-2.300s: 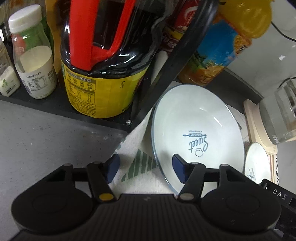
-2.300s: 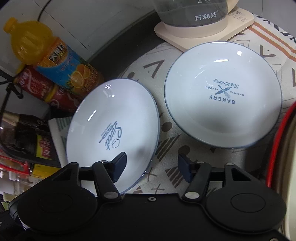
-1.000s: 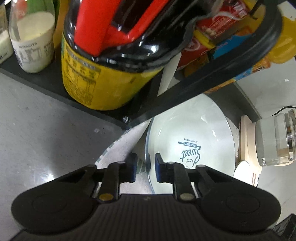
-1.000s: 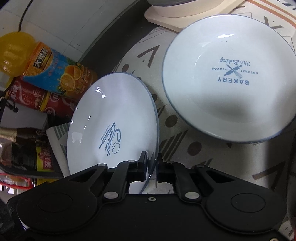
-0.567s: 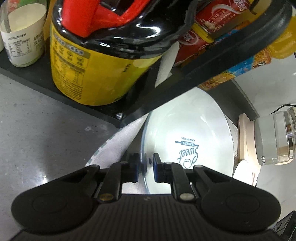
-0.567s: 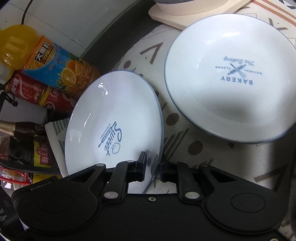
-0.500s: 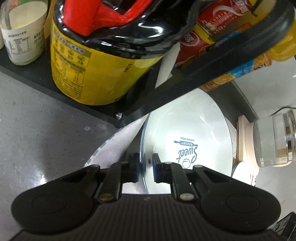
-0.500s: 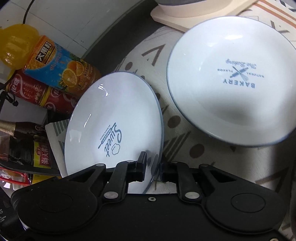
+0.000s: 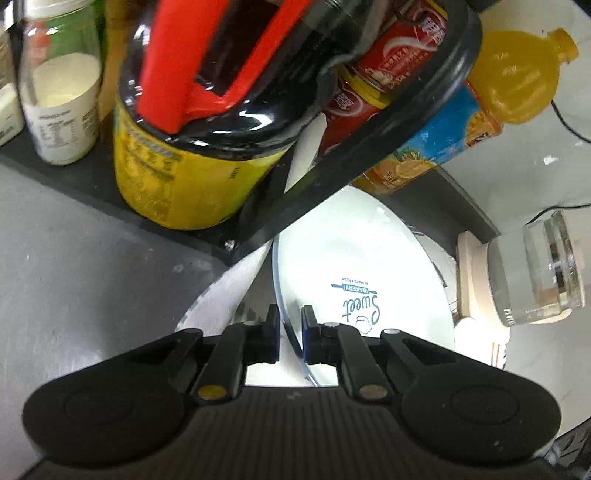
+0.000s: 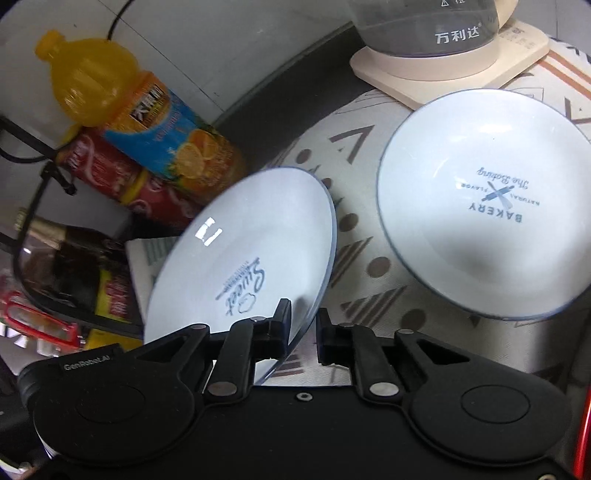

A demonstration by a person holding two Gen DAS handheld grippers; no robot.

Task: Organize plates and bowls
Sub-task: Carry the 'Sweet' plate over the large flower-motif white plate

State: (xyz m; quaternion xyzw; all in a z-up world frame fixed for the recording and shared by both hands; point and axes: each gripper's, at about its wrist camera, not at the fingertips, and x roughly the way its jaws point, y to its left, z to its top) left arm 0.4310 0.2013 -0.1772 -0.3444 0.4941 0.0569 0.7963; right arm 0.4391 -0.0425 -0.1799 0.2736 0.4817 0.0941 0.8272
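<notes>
Plate (image 9: pixel 354 266) marked "Sweet" tilts up off the patterned cloth (image 10: pixel 354 236), its rim clamped at two spots: left tongs (image 9: pixel 289 334) pinch the near left edge, right tongs (image 10: pixel 301 332) sit astride the near right edge, jaws closing on it. A second plate (image 10: pixel 484 236), marked "Bakery", lies flat on the cloth to the right, apart. Farther off stand a juice bottle (image 10: pixel 147 122), a red can (image 10: pixel 107 173) and a glass kettle (image 10: pixel 436 26) on its base.
</notes>
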